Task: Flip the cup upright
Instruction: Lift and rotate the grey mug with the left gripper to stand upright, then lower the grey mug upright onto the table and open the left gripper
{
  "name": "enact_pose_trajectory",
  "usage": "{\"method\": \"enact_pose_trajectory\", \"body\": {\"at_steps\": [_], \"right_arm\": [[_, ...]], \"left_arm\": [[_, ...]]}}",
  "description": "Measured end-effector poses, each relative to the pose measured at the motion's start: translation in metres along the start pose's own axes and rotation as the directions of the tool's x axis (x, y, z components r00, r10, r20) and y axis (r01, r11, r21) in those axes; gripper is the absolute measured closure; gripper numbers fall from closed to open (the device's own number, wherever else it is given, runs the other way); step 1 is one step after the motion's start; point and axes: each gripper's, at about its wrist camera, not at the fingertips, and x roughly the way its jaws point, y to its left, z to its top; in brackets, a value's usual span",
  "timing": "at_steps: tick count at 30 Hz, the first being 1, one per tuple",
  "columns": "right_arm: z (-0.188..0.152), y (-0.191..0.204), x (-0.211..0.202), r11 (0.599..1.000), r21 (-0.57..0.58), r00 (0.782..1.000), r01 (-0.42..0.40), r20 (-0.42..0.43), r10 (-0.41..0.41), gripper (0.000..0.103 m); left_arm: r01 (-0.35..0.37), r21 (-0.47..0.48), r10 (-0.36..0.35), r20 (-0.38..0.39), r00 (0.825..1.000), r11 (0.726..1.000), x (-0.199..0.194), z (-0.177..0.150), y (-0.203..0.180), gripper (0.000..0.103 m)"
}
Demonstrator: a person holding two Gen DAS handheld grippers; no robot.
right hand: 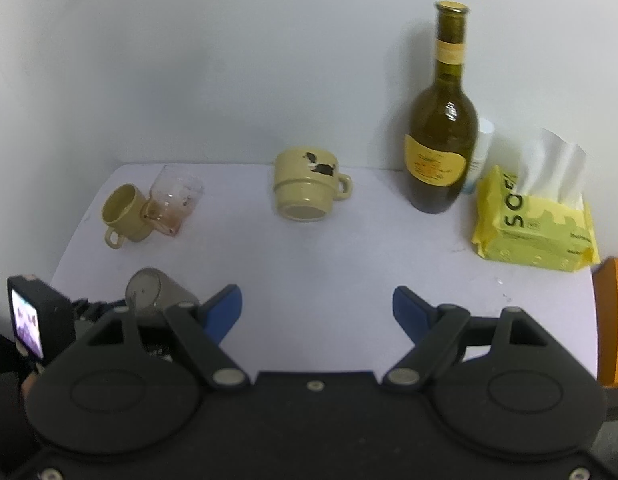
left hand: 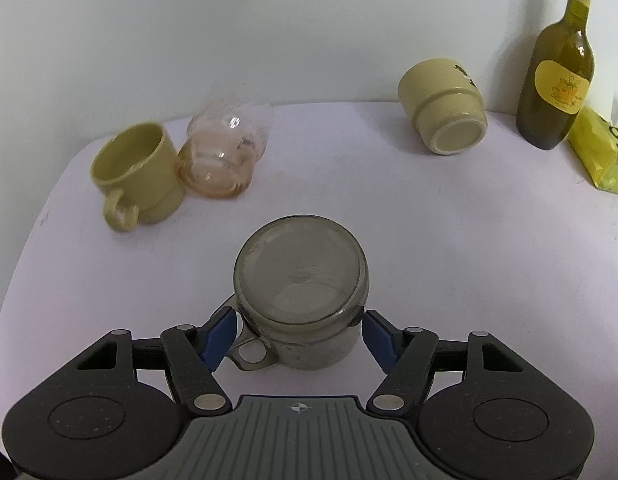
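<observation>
A smoky grey glass mug [left hand: 301, 292] is between the blue pads of my left gripper [left hand: 299, 338], its flat base toward the camera and tilted up, handle at the lower left. The jaws are closed onto its sides. In the right wrist view the same mug [right hand: 149, 290] shows at the far left, held off the table by the left gripper. My right gripper [right hand: 317, 308] is open and empty above the table's front. A cream mug [right hand: 307, 186] lies on its side at the back, also in the left wrist view [left hand: 443, 106].
An upright olive mug [left hand: 135, 174] and a tipped pink glass [left hand: 219, 160] sit at the left rear. A green wine bottle [right hand: 441, 140], a yellow tissue pack [right hand: 535, 220] and an orange box [right hand: 613, 320] stand at the right. A white wall backs the white table [right hand: 349, 248].
</observation>
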Motion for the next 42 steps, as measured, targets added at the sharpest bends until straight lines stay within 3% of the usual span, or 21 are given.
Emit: {"method": "enact_pose_trajectory", "body": {"at_steps": [3, 6, 12, 16, 20, 24, 27, 34, 42], "right_arm": [[-0.008, -0.012, -0.006, 1.000, 0.010, 1.000, 0.017, -0.006, -0.017, 0.022], [-0.017, -0.022, -0.010, 0.999, 0.015, 0.999, 0.030, -0.015, -0.030, 0.022], [-0.036, -0.031, -0.005, 0.999, 0.033, 0.997, 0.004, -0.078, -0.001, 0.022], [-0.040, -0.016, 0.001, 1.000, -0.007, 0.995, -0.026, -0.091, 0.025, 0.022], [-0.035, 0.017, -0.005, 0.999, -0.047, 0.998, -0.022, -0.051, 0.020, 0.017], [-0.032, 0.059, -0.020, 0.999, 0.035, 0.999, -0.026, -0.034, 0.027, 0.004], [-0.035, 0.101, -0.031, 0.999, 0.047, 0.999, -0.022, -0.022, 0.023, 0.000], [-0.043, 0.186, -0.060, 0.998, -0.031, 0.999, 0.048, 0.019, -0.047, 0.000], [-0.075, 0.236, -0.068, 0.984, -0.077, 0.987, 0.162, 0.017, -0.161, 0.000]], "left_arm": [[0.004, 0.015, -0.004, 0.003, 1.000, 1.000, 0.003, 0.008, -0.004, 0.038], [-0.010, 0.017, 0.010, 0.000, 1.000, 1.000, 0.000, 0.009, -0.005, 0.020], [-0.029, -0.074, 0.027, -0.021, 0.999, 0.997, -0.031, -0.006, 0.001, 0.019], [0.014, -0.147, -0.007, 0.047, 0.999, 0.989, -0.064, -0.016, 0.016, 0.018], [0.058, -0.212, -0.037, 0.102, 0.994, 0.975, -0.102, -0.019, 0.043, 0.016], [0.093, -0.202, -0.060, 0.167, 0.984, 0.975, -0.146, -0.017, 0.066, 0.001], [0.115, -0.210, -0.071, 0.204, 0.976, 0.971, -0.178, -0.016, 0.091, 0.000], [0.126, -0.304, -0.102, 0.092, 0.990, 0.944, -0.200, -0.038, 0.145, 0.000], [0.104, -0.237, -0.091, 0.066, 0.994, 0.966, -0.212, -0.067, 0.173, 0.000]]}}
